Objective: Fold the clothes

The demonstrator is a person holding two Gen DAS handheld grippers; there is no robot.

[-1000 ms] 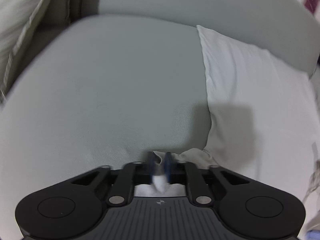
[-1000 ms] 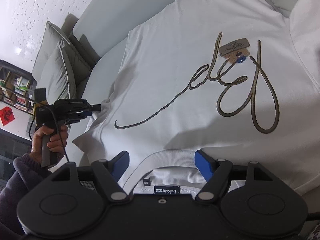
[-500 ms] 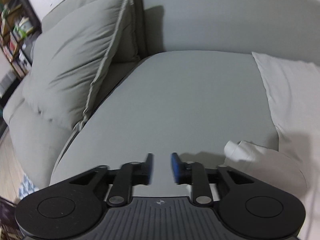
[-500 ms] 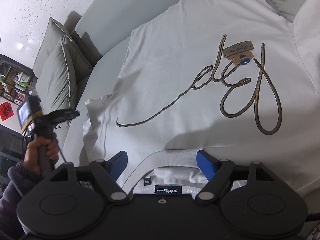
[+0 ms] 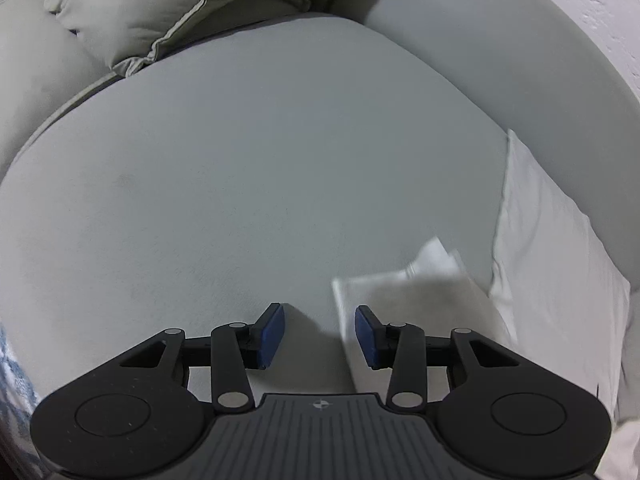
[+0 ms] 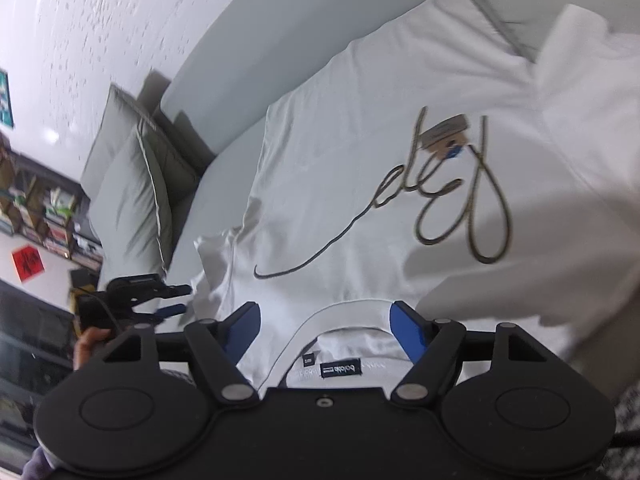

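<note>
Shirt lies spread flat on the sofa, collar nearest the right gripper. Its jaws are closing, still wide, over the collar. Left gripper is opening, empty, beside the sleeve.

A pale grey sofa carries everything. A white T-shirt with looping gold script lies spread face-up across its seat, collar toward the right wrist camera, one sleeve flopped onto bare cushion. Grey-green throw pillows lean in the sofa's far corner, well apart from the shirt.
</note>
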